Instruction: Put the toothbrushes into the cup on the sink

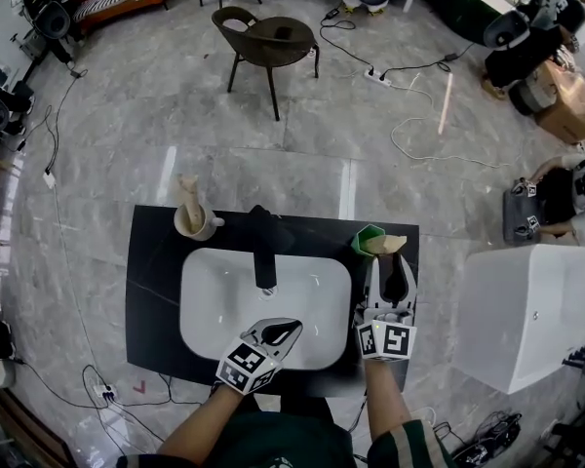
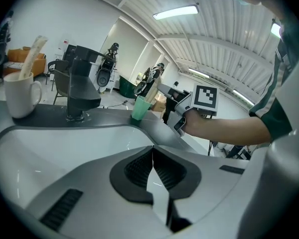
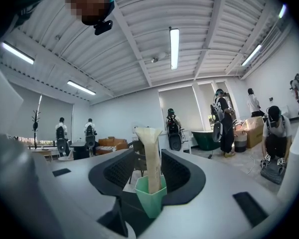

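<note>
A green cup [image 1: 369, 239] stands at the back right of the black sink counter [image 1: 151, 291], with a paper-wrapped toothbrush [image 1: 385, 245] leaning in it. My right gripper [image 1: 390, 258] is level and open, one jaw on each side of that cup [image 3: 152, 195]. The toothbrush [image 3: 150, 151] rises between the pads with a gap on both sides. At the back left, a white mug [image 1: 195, 224] holds another wrapped toothbrush [image 1: 189, 198]. My left gripper [image 1: 291, 330] hangs over the front of the white basin [image 1: 224, 300], shut [image 2: 152, 151] and empty.
A black faucet [image 1: 263, 247] stands at the back middle of the basin, between mug and cup. A white cabinet [image 1: 526, 310] is close on the right. A dark chair [image 1: 266, 42] and loose cables [image 1: 419, 139] are on the floor beyond.
</note>
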`<state>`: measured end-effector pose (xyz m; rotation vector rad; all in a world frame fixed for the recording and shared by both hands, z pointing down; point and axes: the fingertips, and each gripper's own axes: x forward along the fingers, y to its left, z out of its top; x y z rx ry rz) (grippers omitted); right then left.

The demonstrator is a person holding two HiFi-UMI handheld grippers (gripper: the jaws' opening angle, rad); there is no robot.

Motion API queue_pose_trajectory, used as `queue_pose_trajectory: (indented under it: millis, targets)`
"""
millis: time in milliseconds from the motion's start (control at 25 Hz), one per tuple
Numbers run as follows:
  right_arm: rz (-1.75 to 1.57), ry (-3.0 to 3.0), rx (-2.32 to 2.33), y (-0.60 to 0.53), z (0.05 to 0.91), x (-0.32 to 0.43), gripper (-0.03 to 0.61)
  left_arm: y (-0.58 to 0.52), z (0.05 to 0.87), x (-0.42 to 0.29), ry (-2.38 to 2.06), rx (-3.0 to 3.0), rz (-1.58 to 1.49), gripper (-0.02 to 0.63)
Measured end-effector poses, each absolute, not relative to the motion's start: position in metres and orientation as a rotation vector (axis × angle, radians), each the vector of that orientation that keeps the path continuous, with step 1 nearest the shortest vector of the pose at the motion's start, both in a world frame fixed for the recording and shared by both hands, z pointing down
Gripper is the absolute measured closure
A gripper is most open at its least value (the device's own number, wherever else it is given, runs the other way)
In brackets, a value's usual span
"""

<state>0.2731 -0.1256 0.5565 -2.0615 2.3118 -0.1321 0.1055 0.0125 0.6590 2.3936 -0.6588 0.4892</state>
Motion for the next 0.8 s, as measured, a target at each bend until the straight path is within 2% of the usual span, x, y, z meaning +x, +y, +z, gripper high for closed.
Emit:
queue_pose_trajectory:
  millis: [800]
  targets:
    - [-0.230,2.420,-2.034,-0.072,0.511,0.193,0.405,-0.011,0.593,0.049,-0.714,2.478,0.437,0.603]
